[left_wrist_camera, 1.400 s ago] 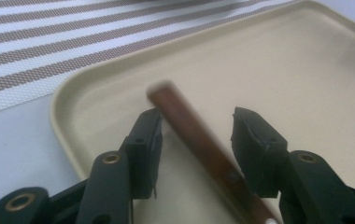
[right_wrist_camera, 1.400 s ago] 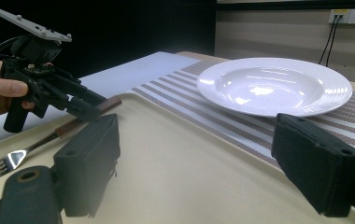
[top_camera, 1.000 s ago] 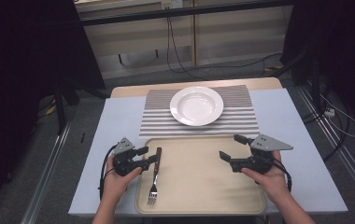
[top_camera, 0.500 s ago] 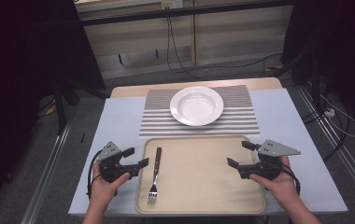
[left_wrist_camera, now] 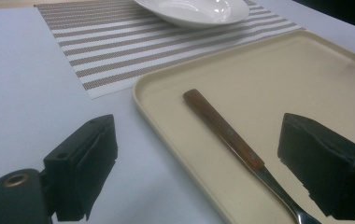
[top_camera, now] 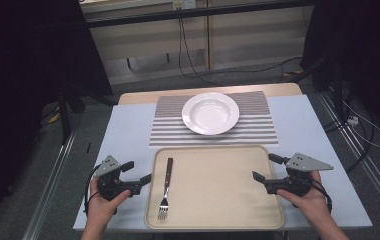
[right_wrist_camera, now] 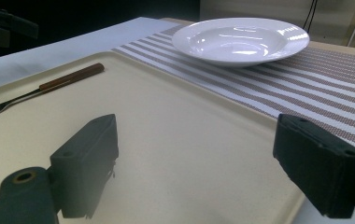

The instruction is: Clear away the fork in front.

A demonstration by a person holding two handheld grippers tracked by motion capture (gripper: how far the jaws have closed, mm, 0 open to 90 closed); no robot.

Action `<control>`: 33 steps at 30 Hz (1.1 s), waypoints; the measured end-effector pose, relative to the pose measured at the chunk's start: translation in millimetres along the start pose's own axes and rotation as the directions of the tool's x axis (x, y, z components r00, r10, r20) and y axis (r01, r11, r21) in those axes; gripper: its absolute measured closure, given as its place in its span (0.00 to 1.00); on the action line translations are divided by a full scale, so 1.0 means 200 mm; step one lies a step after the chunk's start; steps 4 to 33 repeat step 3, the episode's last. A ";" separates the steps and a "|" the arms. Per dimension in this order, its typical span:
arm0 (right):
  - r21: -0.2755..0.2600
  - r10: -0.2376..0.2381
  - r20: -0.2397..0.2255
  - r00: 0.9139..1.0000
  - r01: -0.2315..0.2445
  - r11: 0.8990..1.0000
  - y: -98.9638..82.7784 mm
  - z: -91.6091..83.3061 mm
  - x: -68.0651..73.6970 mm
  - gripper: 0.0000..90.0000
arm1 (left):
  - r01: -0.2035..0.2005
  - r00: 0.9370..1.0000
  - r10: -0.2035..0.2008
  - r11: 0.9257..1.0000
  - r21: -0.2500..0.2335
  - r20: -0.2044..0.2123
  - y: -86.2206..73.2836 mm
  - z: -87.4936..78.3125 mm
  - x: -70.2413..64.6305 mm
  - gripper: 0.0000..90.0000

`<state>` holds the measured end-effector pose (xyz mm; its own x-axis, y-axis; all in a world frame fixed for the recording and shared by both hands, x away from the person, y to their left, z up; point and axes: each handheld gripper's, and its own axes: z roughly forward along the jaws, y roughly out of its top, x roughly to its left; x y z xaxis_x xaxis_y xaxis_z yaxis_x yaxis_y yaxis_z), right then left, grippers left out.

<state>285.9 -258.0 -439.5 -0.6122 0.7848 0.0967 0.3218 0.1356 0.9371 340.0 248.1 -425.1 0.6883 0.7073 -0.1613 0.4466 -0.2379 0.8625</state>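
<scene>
A fork [top_camera: 166, 187] with a brown wooden handle lies on the left part of a beige tray [top_camera: 218, 190], tines toward the person. My left gripper [top_camera: 137, 171] rests on the blue table just left of the tray. Its jaws have just been opening and are open, with nothing held between them. In the left gripper view, the left gripper [left_wrist_camera: 199, 135] faces the fork [left_wrist_camera: 222, 128], which lies a little ahead on the tray [left_wrist_camera: 283, 79]. My right gripper [top_camera: 266, 167] is open at the tray's right edge. The right gripper view shows this gripper [right_wrist_camera: 196, 140] over bare tray [right_wrist_camera: 166, 107], the fork [right_wrist_camera: 49, 88] far off.
A white deep plate [top_camera: 210, 113] stands on a striped placemat [top_camera: 258, 130] beyond the tray. The blue table top [top_camera: 123, 135] has free room on both sides of the tray. Cables run over the floor behind the table.
The left gripper drew back from the fork handle to the left, off the tray, its jaws wider. The right gripper shifted right and nearer the person. The fork stayed on the tray.
</scene>
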 end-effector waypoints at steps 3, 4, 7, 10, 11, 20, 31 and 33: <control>-0.006 0.006 -0.001 1.000 -0.006 1.000 0.00 -0.01 0.00 0.16 | -0.004 1.000 0.004 1.000 0.008 0.001 0.00 0.00 0.01 0.12; -0.006 0.006 -0.001 1.000 -0.006 1.000 0.00 -0.01 0.00 0.16 | -0.004 1.000 0.004 1.000 0.008 0.001 0.00 0.00 0.01 0.12; -0.006 0.006 -0.001 1.000 -0.006 1.000 0.00 -0.01 0.00 0.16 | -0.004 1.000 0.004 1.000 0.008 0.001 0.00 0.00 0.01 0.12; -0.006 0.006 -0.001 1.000 -0.006 1.000 0.00 -0.01 0.00 0.16 | -0.004 1.000 0.004 1.000 0.008 0.001 0.00 0.00 0.01 0.12; -0.006 0.006 -0.001 1.000 -0.006 1.000 0.00 -0.01 0.00 0.16 | -0.004 1.000 0.004 1.000 0.008 0.001 0.00 0.00 0.01 0.12; -0.006 0.006 -0.001 1.000 -0.006 1.000 0.00 -0.01 0.00 0.16 | -0.004 1.000 0.004 1.000 0.008 0.001 0.00 0.00 0.01 0.12; -0.006 0.006 -0.001 1.000 -0.006 1.000 0.00 -0.01 0.00 0.16 | -0.004 1.000 0.004 1.000 0.008 0.001 0.00 0.00 0.01 0.12; -0.006 0.006 -0.001 1.000 -0.006 1.000 0.00 -0.01 0.00 0.16 | -0.004 1.000 0.004 1.000 0.008 0.001 0.00 0.00 0.01 0.12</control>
